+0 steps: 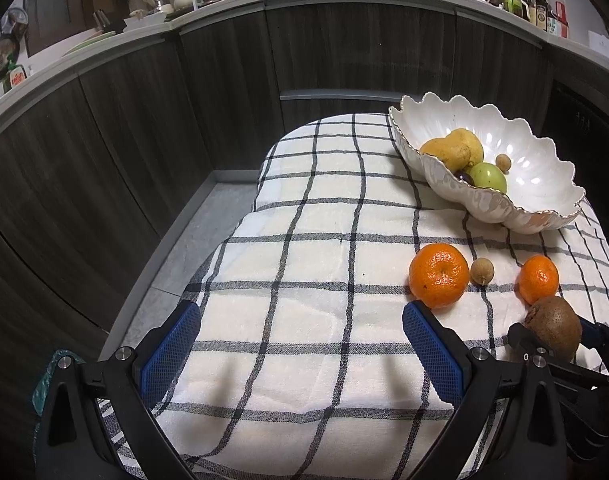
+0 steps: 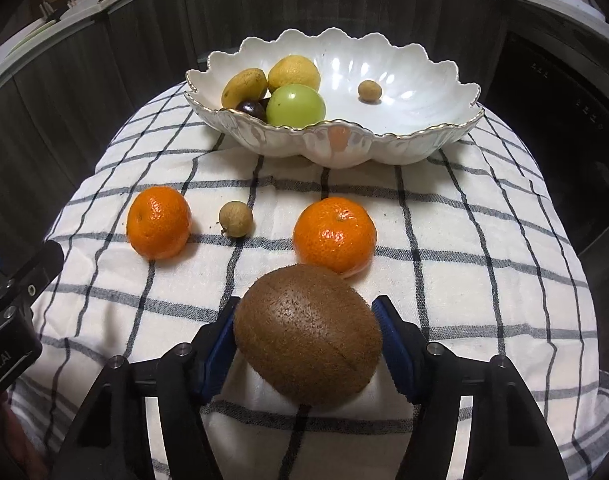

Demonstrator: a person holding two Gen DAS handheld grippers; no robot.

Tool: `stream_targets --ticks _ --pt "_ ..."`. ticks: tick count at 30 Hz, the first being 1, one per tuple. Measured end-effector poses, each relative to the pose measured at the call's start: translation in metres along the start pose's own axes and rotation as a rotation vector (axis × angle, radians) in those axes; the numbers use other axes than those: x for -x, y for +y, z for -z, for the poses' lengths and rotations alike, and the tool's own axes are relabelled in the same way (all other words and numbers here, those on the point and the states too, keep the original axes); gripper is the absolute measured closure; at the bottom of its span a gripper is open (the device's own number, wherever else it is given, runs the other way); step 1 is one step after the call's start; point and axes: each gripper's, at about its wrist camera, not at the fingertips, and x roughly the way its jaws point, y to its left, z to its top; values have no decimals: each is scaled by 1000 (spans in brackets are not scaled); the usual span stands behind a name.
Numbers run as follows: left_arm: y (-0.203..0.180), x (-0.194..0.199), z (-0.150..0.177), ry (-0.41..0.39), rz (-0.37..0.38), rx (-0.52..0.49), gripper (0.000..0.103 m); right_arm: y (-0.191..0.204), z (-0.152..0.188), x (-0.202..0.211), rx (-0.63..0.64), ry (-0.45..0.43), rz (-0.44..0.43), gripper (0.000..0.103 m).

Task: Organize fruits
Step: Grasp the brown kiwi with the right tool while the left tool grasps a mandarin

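2 close wrist views look down, sharing the bowl (image 1: pixel 544 216).

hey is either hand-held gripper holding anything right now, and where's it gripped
Right hand-held gripper: kiwi, pads at its two sides. Left hand-held gripper: open, empty.

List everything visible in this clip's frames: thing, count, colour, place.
bowl: 1, white scalloped, far end of cloth
checked cloth: 1, white with dark lines, covering table
yellow fruits: 2, in bowl, left side
green fruit: 1, in bowl
dark fruit: 1, in bowl, mostly hidden
longans: 2, tan; one on cloth, one in bowl
mandarins: 2, orange, on cloth
kiwi: 1, brown, between right jaws
left gripper: open, empty
right gripper: around kiwi
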Motion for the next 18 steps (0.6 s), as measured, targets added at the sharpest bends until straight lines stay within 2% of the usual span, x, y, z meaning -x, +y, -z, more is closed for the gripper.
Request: stream_targets --ticks 9,18 --pt "-10 5 -3 -12 10 -23 0 -10 -3 14 -9 -39 -22 39" --pt "-39 10 -11 -18 53 -68 0 -35 -16 40 -33 -107 18 38"
